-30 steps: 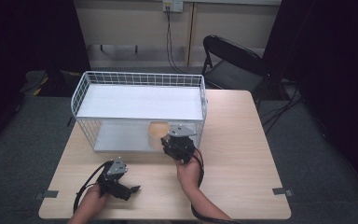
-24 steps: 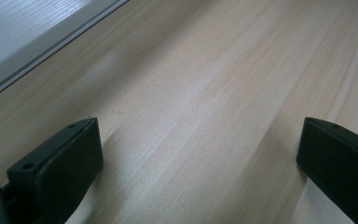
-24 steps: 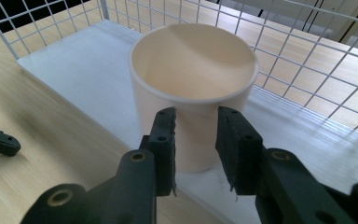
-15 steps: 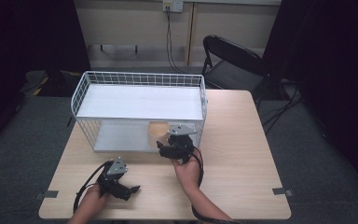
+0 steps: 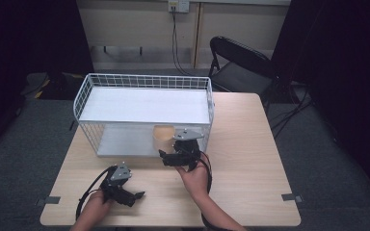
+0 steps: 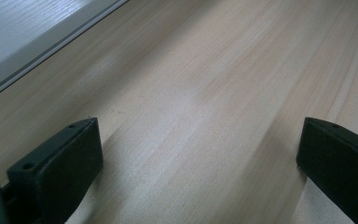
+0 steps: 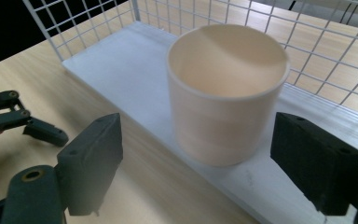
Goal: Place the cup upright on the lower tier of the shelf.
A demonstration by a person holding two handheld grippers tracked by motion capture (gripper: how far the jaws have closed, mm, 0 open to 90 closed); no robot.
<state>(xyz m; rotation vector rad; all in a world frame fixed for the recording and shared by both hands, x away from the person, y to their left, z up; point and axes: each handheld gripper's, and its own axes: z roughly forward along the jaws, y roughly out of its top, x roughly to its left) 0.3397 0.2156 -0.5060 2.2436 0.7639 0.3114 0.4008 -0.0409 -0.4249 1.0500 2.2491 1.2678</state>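
Observation:
A cream-coloured cup (image 5: 163, 135) (image 7: 226, 93) stands upright at the front right of the lower white shelf (image 5: 123, 142) (image 7: 126, 70) of a white wire rack (image 5: 144, 82). My right gripper (image 5: 173, 153) (image 7: 198, 156) is open just in front of the cup. Its jaws stand wide on either side of the cup, a little short of it and not touching. My left gripper (image 5: 134, 195) (image 6: 200, 140) rests open on the wooden table (image 5: 250, 144) near the front edge, with nothing but bare wood between its jaws.
The rack takes up the back left half of the table and has a white board (image 5: 144, 106) across its top. Its wire wall (image 7: 335, 42) rises right behind the cup. A black folding chair (image 5: 241, 62) stands beyond the table's far right corner.
My right gripper has shifted slightly to the left in front of the cup. The cup and the left gripper have stayed where they were.

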